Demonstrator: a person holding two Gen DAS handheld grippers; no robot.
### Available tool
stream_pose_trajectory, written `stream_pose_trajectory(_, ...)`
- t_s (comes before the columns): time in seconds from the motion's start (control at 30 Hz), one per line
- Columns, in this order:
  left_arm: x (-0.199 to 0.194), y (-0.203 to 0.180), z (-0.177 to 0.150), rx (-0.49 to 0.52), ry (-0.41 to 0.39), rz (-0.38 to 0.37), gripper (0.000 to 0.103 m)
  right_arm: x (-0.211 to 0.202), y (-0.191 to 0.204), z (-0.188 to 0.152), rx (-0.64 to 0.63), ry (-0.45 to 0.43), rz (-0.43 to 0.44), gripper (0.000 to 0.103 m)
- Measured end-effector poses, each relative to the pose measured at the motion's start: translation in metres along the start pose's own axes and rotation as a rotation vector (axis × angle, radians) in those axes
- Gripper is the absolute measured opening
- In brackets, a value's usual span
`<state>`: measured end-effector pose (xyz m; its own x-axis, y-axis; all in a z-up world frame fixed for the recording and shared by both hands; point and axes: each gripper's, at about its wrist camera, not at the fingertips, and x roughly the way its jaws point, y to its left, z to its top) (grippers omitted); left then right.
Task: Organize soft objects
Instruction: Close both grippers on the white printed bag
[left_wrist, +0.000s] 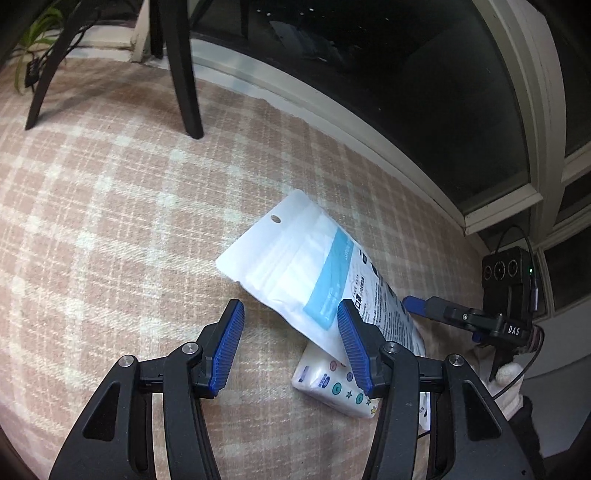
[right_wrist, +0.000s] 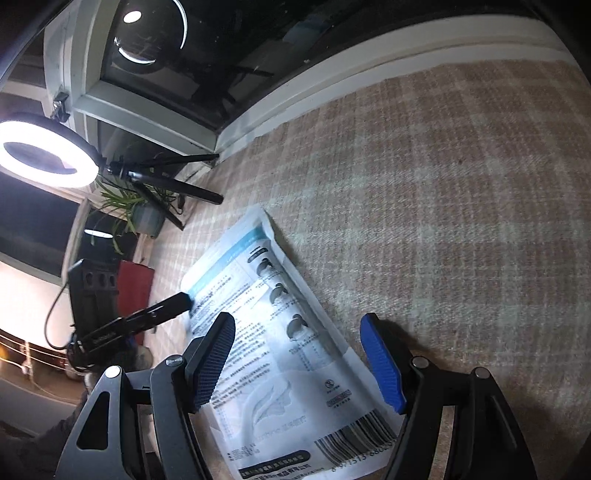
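On the left of the left wrist view, the legs of a black stand (left_wrist: 184, 74) stood on the checked cloth (left_wrist: 110, 221) beside the window (left_wrist: 369, 92). The left gripper (left_wrist: 291, 347) hung open over the cloth, its jaws spread wide with nothing between them. Just right of it, a white pouch (left_wrist: 295, 266) lay tilted, its lower end resting on a small tissue pack (left_wrist: 332, 384). At the far right, the right gripper (left_wrist: 413, 304) reached toward the pouch's edge.

In the right wrist view, a lit ring lamp (right_wrist: 44, 155) and a potted plant (right_wrist: 144, 218) stood at the left. The right gripper (right_wrist: 299, 362) was open too, jaws on either side of the pouch (right_wrist: 280, 350) without squeezing it.
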<state>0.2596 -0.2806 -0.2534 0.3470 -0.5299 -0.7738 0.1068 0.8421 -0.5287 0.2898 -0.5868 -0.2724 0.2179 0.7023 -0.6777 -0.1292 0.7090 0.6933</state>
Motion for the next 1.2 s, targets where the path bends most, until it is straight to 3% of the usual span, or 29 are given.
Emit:
stream_pose_trajectory(0.43, 0.006, -0.003, 0.003, 0.059, -0.001, -0.003, 0.054, 0.008, 0.008, -0.008, -0.058, 0.091, 0.050, 0.067)
stream_pose_trajectory(0.7, 0.011, -0.022, 0.000, 0.111, 0.026, -0.036, 0.049, 0.010, 0.015, -0.034, -0.074, 0.118, 0.088, 0.067)
stream_pose_trajectory(1.2, 0.006, -0.050, -0.014, 0.232, 0.027, -0.017, 0.049, 0.027, 0.046, -0.071, -0.138, 0.139, 0.089, 0.068)
